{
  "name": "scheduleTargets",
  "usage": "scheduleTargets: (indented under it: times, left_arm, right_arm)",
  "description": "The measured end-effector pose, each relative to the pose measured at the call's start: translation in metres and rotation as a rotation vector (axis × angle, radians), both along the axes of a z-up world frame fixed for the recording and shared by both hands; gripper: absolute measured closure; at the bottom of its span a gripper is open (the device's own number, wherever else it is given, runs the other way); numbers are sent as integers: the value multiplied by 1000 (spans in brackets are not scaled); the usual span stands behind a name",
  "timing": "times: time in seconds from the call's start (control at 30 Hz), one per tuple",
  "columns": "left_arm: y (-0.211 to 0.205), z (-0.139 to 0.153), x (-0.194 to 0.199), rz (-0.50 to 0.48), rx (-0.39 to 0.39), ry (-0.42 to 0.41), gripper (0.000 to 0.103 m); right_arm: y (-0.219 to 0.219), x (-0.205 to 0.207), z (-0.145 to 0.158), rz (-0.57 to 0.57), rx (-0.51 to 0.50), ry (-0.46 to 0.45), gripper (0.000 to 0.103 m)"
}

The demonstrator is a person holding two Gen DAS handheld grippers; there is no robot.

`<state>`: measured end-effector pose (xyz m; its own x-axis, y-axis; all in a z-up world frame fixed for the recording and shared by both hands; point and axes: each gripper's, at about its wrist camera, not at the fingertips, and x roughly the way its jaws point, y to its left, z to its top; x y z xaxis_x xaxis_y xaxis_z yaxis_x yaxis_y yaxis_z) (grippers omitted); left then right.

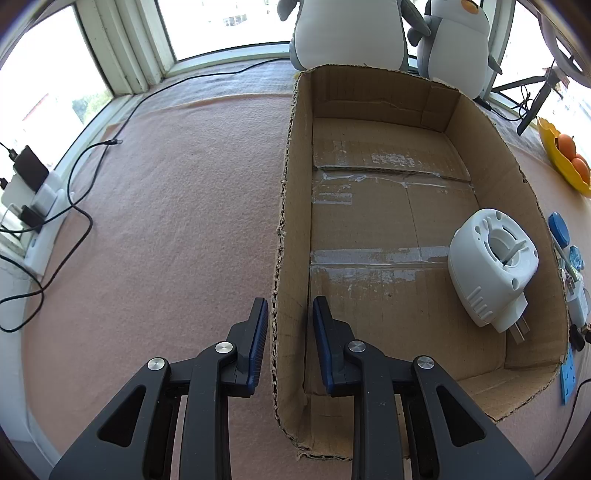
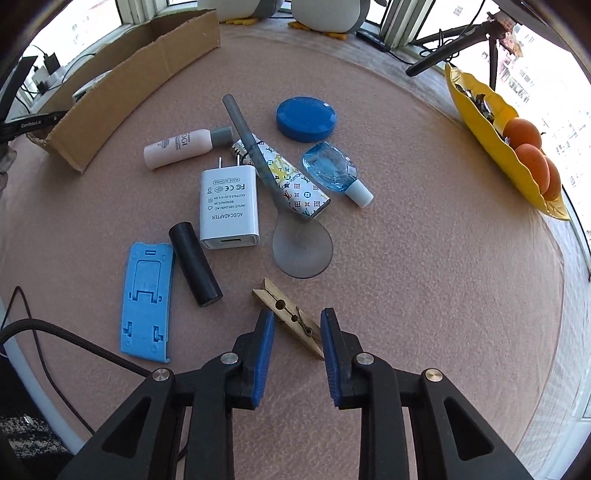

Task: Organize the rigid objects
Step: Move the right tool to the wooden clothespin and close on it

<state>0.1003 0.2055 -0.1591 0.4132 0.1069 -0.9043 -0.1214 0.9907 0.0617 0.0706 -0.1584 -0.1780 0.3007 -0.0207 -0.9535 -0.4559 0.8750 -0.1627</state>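
My left gripper (image 1: 290, 314) is open, its fingers either side of the left wall of the cardboard box (image 1: 291, 221). A white plug-in device (image 1: 493, 271) lies inside the box at the right. My right gripper (image 2: 297, 325) is open, with a wooden clothespin (image 2: 290, 317) lying on the table between its fingertips. Beyond it lie a grey spoon (image 2: 301, 247), a white AC adapter (image 2: 229, 206), a black cylinder (image 2: 195, 264), a blue phone stand (image 2: 147, 295), a patterned tube (image 2: 291, 181), a pink bottle (image 2: 179, 147), a blue lid (image 2: 306, 118) and a small blue bottle (image 2: 334, 170).
A yellow dish (image 2: 498, 147) with oranges (image 2: 522, 133) sits at the right table edge. Plush penguins (image 1: 351, 33) stand behind the box. Cables (image 1: 81, 218) and a power strip (image 1: 40, 225) lie at the left by the window. The box (image 2: 140, 85) shows left in the right wrist view.
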Motion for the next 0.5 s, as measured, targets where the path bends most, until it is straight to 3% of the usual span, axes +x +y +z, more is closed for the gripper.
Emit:
scheduleTargets:
  times: [0.5]
  left_arm:
    - [-1,1,-1,2,-8,-3,80]
  right_arm:
    - [6,7,-6,16,-17,12,84]
